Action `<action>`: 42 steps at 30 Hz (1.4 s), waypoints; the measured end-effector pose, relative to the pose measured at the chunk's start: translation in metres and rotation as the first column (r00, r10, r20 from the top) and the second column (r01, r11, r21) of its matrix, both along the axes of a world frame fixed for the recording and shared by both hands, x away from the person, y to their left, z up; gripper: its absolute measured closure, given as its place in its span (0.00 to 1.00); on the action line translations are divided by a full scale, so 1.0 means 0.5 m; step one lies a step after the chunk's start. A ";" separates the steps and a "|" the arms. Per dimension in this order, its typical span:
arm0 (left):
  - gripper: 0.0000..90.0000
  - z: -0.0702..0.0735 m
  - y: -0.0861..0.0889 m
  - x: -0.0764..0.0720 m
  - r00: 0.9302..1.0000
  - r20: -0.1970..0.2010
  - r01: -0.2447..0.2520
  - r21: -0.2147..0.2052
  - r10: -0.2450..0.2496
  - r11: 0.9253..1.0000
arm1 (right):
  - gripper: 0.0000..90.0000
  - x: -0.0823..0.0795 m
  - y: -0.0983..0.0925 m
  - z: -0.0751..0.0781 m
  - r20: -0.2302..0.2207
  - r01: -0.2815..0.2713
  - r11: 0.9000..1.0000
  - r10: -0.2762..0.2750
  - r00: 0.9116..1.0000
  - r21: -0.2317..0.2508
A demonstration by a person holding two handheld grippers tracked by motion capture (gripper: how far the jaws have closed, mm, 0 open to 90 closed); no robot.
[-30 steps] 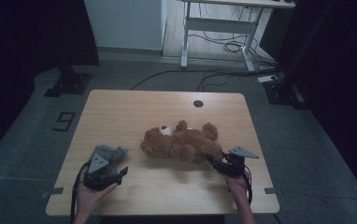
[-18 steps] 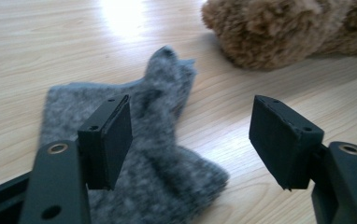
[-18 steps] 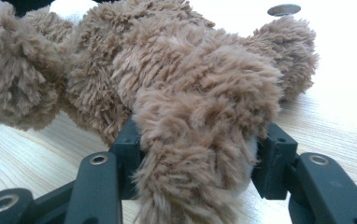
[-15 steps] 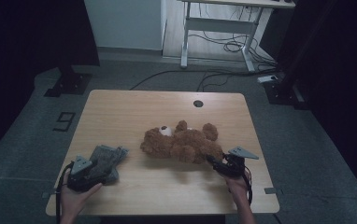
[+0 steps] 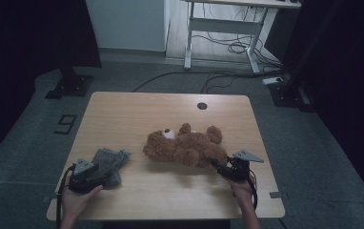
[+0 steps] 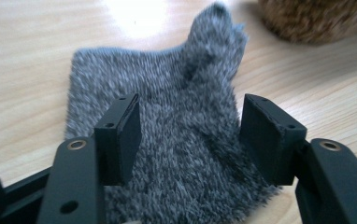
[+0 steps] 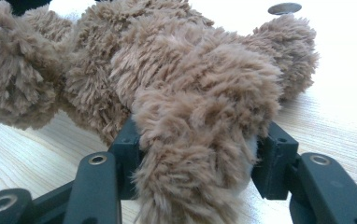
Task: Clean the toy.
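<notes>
Left hand-held gripper (image 5: 105, 172) sits at the near left of the wooden bench (image 5: 137, 112), low over a grey furry cloth (image 6: 167, 140) that lies flat there with one corner bunched up. Its jaws have just been closing, yet they stand apart on either side of the cloth, the pads not pressing the pile — nothing is gripped. A brown teddy bear (image 5: 185, 148) lies on its side at the middle of the bench, just beside the cloth's far corner. Right hand-held gripper (image 7: 200, 177) is at the bear's right end, its jaws closed on one shaggy limb, fur bulging out between the pads. Beyond the bear, a small dark round hole (image 5: 202, 105) — well apart from both — marks the far edge.
</notes>
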State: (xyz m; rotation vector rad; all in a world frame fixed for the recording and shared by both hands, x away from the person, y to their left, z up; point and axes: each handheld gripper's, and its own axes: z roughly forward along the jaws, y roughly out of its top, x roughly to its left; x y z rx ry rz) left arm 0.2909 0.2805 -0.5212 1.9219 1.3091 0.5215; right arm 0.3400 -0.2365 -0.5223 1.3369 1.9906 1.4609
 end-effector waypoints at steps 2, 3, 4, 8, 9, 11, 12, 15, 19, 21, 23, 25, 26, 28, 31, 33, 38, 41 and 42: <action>0.39 -0.007 -0.008 0.011 1.000 -0.017 0.002 0.013 -0.002 1.000 | 0.52 0.000 0.000 0.000 0.000 0.000 1.000 0.000 1.000 -0.001; 0.38 -0.007 -0.008 0.011 1.000 -0.017 0.002 0.013 -0.002 1.000 | 0.52 0.000 0.000 0.000 0.000 0.000 1.000 0.000 1.000 -0.001; 0.38 -0.010 -0.011 0.017 1.000 -0.023 0.000 0.016 0.001 1.000 | 0.52 0.000 0.000 0.000 0.000 0.000 1.000 0.000 1.000 0.001; 0.38 -0.026 -0.016 0.030 0.998 -0.065 -0.003 0.031 0.005 1.000 | 0.52 0.000 0.000 0.000 0.000 0.000 1.000 0.000 1.000 -0.001; 0.38 -0.028 -0.016 0.030 0.998 -0.069 -0.004 0.032 0.006 0.999 | 0.52 -0.001 0.000 0.000 0.000 0.000 1.000 0.000 1.000 -0.001; 0.41 -0.031 -0.019 0.030 0.997 -0.074 -0.007 0.043 0.010 0.999 | 0.52 -0.001 0.000 0.000 -0.001 0.000 1.000 0.000 1.000 -0.002; 0.42 -0.031 -0.019 0.030 0.997 -0.074 -0.007 0.043 0.010 0.999 | 0.52 -0.001 0.000 0.000 -0.001 0.000 1.000 0.000 1.000 -0.002; 0.49 -0.039 -0.017 0.029 0.997 -0.071 -0.023 0.033 0.025 0.999 | 0.52 -0.001 0.000 -0.001 0.000 0.001 1.000 -0.001 1.000 -0.002; 0.65 -0.043 -0.014 0.023 0.998 -0.048 -0.033 0.022 0.034 0.999 | 0.52 -0.001 0.000 -0.002 -0.001 0.000 1.000 0.000 1.000 -0.001; 0.72 -0.044 -0.015 0.020 0.999 -0.040 -0.034 0.021 0.035 0.999 | 0.52 -0.001 -0.001 -0.001 -0.002 -0.001 1.000 0.001 1.000 0.001; 0.77 -0.042 -0.018 0.018 0.999 -0.034 -0.032 0.030 0.033 0.999 | 0.52 -0.001 -0.002 -0.001 -0.003 -0.003 1.000 0.003 1.000 0.006; 0.81 -0.041 -0.019 0.016 0.999 -0.028 -0.031 0.030 0.032 0.999 | 0.53 -0.002 -0.001 -0.001 -0.005 -0.004 1.000 0.004 1.000 0.009; 0.82 -0.040 -0.019 0.015 0.999 -0.028 -0.030 0.023 0.031 0.999 | 0.53 -0.002 -0.001 -0.001 -0.005 -0.005 1.000 0.005 1.000 0.009; 0.83 -0.040 -0.016 0.014 0.999 -0.034 -0.024 0.002 0.024 1.000 | 0.54 -0.002 -0.001 -0.001 -0.004 -0.008 1.000 0.008 1.000 0.010; 0.84 -0.038 -0.014 0.012 0.999 -0.035 -0.015 -0.026 0.014 1.000 | 0.56 -0.003 -0.001 -0.002 -0.003 -0.019 1.000 0.019 1.000 0.009; 0.85 -0.034 -0.015 0.009 1.000 -0.028 -0.006 -0.057 0.004 0.998 | 0.57 -0.003 -0.002 -0.003 -0.004 -0.025 1.000 0.025 1.000 0.009; 0.85 -0.011 -0.028 0.003 1.000 0.017 0.022 -0.094 -0.020 0.995 | 0.59 -0.002 -0.004 -0.004 -0.007 -0.032 0.999 0.032 0.999 0.015; 0.86 0.016 -0.040 -0.001 0.997 0.063 0.050 -0.128 -0.042 0.990 | 0.59 -0.001 -0.005 -0.004 -0.006 -0.036 0.999 0.036 0.999 0.011; 0.86 0.023 -0.044 0.001 0.996 0.073 0.054 -0.136 -0.045 0.989 | 0.59 -0.001 -0.005 -0.005 -0.006 -0.037 0.999 0.037 0.999 0.012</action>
